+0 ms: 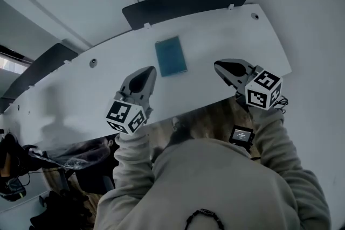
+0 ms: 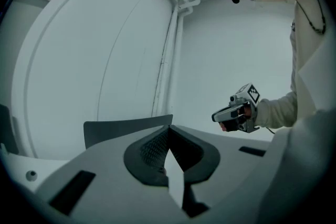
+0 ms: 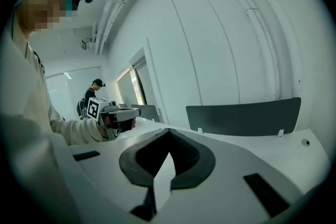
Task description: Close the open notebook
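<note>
A teal notebook (image 1: 171,56) lies flat with its cover shut on the white table (image 1: 215,35); only the head view shows it. My left gripper (image 1: 150,70) hovers just to its near left, jaws together and empty. To the notebook's near right is my right gripper (image 1: 218,66), likewise shut with nothing in it. Neither touches the notebook. In the left gripper view my left gripper (image 2: 169,128) points over the table towards a wall, and the right gripper (image 2: 218,115) shows beside it. The right gripper view looks past my right gripper (image 3: 168,131) and catches the left gripper (image 3: 137,111).
Dark divider panels (image 1: 188,2) (image 1: 43,64) stand along the table's far edge. Cable holes (image 1: 93,62) (image 1: 255,15) sit in the tabletop. Bags and clutter (image 1: 21,169) lie on the floor at the left. A person (image 3: 93,93) stands far off by a window.
</note>
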A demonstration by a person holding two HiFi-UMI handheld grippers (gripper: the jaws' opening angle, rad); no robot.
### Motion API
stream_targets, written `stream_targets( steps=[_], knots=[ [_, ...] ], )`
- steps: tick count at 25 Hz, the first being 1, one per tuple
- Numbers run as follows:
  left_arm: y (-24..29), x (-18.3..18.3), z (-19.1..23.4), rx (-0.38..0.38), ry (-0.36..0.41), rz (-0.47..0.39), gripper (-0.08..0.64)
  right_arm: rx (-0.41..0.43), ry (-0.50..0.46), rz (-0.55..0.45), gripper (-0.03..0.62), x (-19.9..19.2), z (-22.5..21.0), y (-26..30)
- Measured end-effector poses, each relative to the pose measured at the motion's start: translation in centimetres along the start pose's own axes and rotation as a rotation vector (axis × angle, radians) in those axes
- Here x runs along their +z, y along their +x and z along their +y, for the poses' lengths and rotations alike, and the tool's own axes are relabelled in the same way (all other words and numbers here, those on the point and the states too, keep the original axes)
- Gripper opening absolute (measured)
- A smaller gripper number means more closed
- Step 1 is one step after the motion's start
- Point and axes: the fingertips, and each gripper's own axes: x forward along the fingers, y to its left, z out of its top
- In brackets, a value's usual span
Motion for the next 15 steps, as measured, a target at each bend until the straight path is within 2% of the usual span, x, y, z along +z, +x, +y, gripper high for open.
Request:
stream_targets(
  steps=[8,15],
  knots=[
    [2.0,0.1,5.4,-0.055,-0.003,0.032,-0.003,-0.006,0.044,0.015,0.018,2.6,-1.9,6.9],
    [1.7,-0.4,7.9,-0.069,-0.024,0.039,-0.003,-0.003,0.067,0.060,0.018,1.9,-2.5,9.6]
  ],
)
